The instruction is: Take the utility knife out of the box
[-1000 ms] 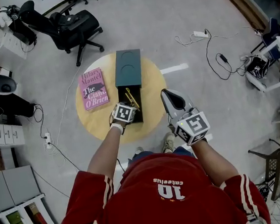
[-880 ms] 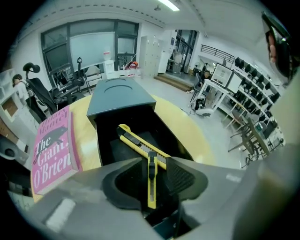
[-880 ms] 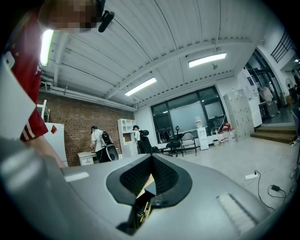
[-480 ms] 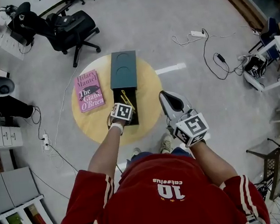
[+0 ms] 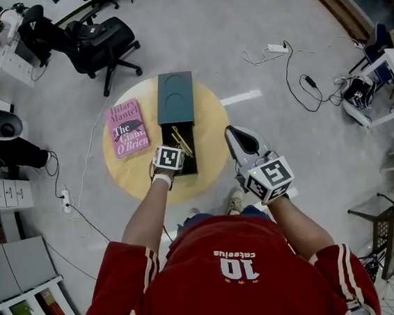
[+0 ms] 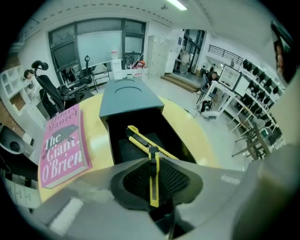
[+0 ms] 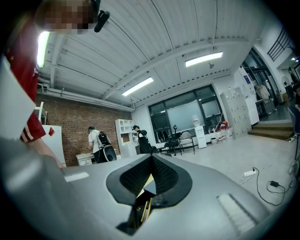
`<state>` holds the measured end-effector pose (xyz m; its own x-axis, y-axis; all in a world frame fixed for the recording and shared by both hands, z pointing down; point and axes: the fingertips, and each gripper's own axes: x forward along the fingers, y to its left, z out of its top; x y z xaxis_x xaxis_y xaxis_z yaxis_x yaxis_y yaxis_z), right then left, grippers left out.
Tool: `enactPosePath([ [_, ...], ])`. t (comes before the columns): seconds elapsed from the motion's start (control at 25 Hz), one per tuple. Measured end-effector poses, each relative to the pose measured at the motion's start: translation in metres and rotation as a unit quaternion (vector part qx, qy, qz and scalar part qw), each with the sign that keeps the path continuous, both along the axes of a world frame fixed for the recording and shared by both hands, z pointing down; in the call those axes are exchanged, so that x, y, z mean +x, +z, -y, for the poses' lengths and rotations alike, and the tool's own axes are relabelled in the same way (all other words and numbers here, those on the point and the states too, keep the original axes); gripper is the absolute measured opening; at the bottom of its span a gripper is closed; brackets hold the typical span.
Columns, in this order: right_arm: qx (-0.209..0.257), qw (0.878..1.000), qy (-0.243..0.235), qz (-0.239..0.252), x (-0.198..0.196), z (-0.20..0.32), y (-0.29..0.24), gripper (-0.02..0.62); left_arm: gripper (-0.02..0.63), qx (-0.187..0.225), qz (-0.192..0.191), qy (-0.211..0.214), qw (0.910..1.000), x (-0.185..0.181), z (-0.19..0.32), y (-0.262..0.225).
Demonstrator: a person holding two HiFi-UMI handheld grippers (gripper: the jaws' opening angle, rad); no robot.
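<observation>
A dark green box [image 5: 174, 95] lies on the round yellow table [image 5: 211, 127], its black inside [image 6: 122, 145] open toward me. One yellow utility knife [image 6: 138, 139] lies slantwise in the box. My left gripper [image 6: 153, 161] points steeply down at the box's near end [image 5: 171, 161]. Its jaws are closing, and the pads [image 6: 173, 180] press on a second yellow utility knife [image 6: 153, 185] standing upright between them. My right gripper [image 5: 236, 134] is held level to the right of the table, shut and empty [image 7: 151, 158].
A pink book [image 5: 127, 128] lies on the table left of the box. A black office chair [image 5: 97, 41] stands beyond the table. Cables and a power strip [image 5: 278, 48] lie on the floor at the right, shelving [image 5: 4, 187] at the left.
The left gripper has shifted a little and rolled over the near end of the box. The right gripper has kept still.
</observation>
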<state>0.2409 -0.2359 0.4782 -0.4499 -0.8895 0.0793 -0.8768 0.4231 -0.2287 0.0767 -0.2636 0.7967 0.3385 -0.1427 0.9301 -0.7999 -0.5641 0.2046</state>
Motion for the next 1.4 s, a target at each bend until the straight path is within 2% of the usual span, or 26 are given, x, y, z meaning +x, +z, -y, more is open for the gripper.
enactPosePath([
  [0.12,0.004,1.000,-0.001,0.000,-0.007,0.001,-0.005,-0.009,0.074,0.097,-0.044,0.000,0.9943,0.005,0.031,-0.034],
  [0.16,0.006,1.000,-0.002,-0.001,-0.010,0.001,-0.008,-0.009,0.074,0.117,-0.056,-0.001,0.9916,0.005,0.035,-0.045],
  [0.4,0.018,1.000,-0.007,0.000,-0.029,-0.003,-0.019,-0.009,0.074,0.181,-0.114,-0.019,0.9768,-0.003,0.035,-0.100],
  [0.52,0.024,1.000,-0.008,-0.001,-0.045,-0.005,-0.026,-0.009,0.074,0.221,-0.144,-0.025,0.9642,-0.016,0.036,-0.133],
  [0.96,0.050,0.999,-0.006,-0.015,-0.100,-0.027,-0.054,-0.009,0.074,0.373,-0.223,-0.013,0.9006,-0.083,0.020,-0.277],
  [1.2,0.064,0.998,0.019,-0.019,-0.121,-0.045,-0.070,-0.009,0.074,0.435,-0.286,0.004,0.8537,-0.114,-0.004,-0.344],
  [1.4,0.067,0.997,0.042,-0.020,-0.132,-0.058,-0.070,-0.009,0.074,0.471,-0.318,0.019,0.8224,-0.138,-0.022,-0.387],
])
